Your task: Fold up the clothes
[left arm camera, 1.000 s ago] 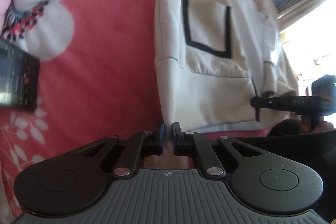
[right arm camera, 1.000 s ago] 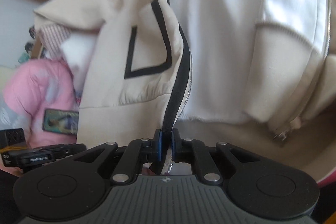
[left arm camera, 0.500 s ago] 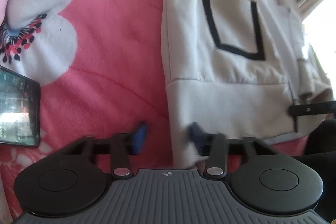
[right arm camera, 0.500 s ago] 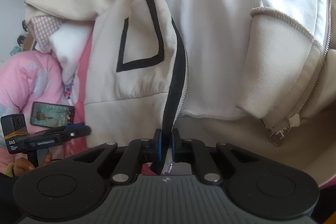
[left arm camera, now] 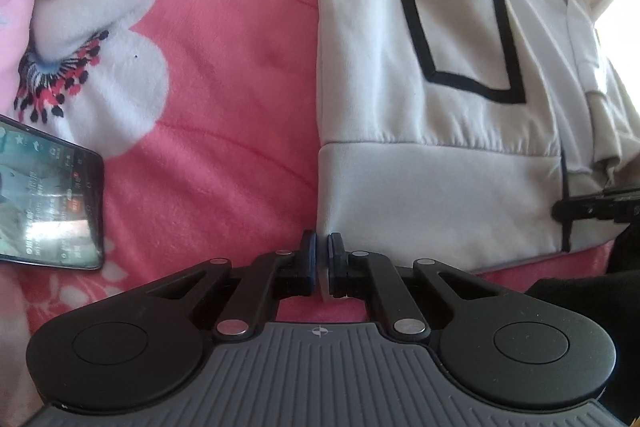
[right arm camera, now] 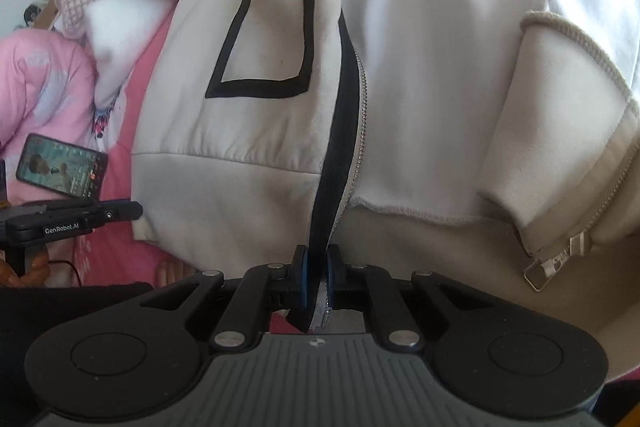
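Left gripper [left arm camera: 319,263] let go half a second back, now re-pinches the jacket [left arm camera: 440,187] hem corner nearest the phone [left arm camera: 48,195]. Right gripper [right arm camera: 316,277] stays clamped on the zipper edge [right arm camera: 340,163]. Jacket flat on blanket [left arm camera: 224,131]. Both corners held: 1 fold can start.

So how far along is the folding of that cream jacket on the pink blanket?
Barely begun. Done: the cream jacket lies spread on the pink blanket, front unzipped. In hand: the left hand-held gripper pinches the hem's corner; the right hand-held gripper clamps the black zipper strip at the hem. Left: every fold, since no neat fold shows yet.
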Motion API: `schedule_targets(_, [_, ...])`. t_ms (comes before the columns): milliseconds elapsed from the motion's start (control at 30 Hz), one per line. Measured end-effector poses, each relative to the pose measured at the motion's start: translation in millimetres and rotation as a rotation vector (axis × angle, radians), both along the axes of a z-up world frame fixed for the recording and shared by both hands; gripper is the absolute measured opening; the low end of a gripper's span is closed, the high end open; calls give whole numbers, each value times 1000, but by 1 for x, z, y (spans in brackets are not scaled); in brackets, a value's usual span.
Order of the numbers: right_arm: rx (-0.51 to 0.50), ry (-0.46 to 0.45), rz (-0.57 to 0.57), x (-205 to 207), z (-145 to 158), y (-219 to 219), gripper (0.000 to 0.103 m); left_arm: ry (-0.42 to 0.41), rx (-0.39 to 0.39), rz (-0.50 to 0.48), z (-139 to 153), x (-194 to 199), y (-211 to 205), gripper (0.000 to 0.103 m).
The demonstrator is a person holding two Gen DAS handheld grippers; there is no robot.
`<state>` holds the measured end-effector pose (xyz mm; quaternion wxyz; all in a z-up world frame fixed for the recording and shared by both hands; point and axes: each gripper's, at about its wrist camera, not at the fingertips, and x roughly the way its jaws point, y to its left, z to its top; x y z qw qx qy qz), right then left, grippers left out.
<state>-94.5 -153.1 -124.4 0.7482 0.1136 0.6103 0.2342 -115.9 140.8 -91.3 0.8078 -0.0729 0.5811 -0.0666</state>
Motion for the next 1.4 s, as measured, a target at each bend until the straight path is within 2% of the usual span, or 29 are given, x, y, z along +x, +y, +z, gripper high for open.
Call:
schedule_targets(167, [-16, -14, 7, -2, 0, 2, 9, 1, -1, -9, -1, 0, 2, 5])
schedule_targets(267, [-26, -27, 15, -4, 1, 5, 11, -23, 7, -38, 1, -5, 3, 10])
schedule_targets(333, [-29, -26, 13, -5, 6, 1, 18, -30, 10, -35, 6, -8, 8, 14])
schedule_targets(400, [-43, -21, -3, -6, 15, -5, 34, -59, 52, -35, 15, -12, 12, 14])
schedule_targets(433, [-51, -27, -14, -6, 21, -9, 38, -77, 73, -36, 20, -13, 14, 14])
schedule_targets(467, [-56, -43, -29, -4, 29, -14, 41, -99, 84, -28, 26, -14, 18, 14])
schedule_targets(567, [-21, -98, -91, 10, 54, -34, 41, -172, 66, -15, 39, -10, 21, 16])
schedule_targets(633, [72, -110, -173, 35, 63, -47, 41, -221, 32, -19, 42, 0, 17, 21])
schedule_targets(767, [293, -115, -358, 93, 73, -72, 41, -302, -72, -55, 39, 36, -7, 21])
schedule_targets(833, [366, -88, -454, 127, 68, -78, 41, -351, -133, -83, 39, 60, -25, 21])
schedule_targets(933, [387, -68, -555, 177, 56, -81, 41, -403, -211, -122, 38, 99, -55, 22])
schedule_targets(1067, [337, -104, -580, 236, 46, -77, 41, -445, -259, -157, 35, 154, -85, 24])
schedule_targets(1133, [329, -100, -599, 264, 39, -75, 41, -435, -282, -154, 31, 178, -94, 24])
schedule_targets(1233, [360, -40, -618, 290, 20, -71, 41, -391, -303, -160, 22, 209, -107, 24])
schedule_targets(1367, [343, -39, -631, 304, 9, -65, 41, -379, -281, -149, 6, 228, -112, 23])
schedule_targets(1400, [348, -40, -628, 306, 7, -64, 41, -364, -306, -125, 1, 230, -108, 16])
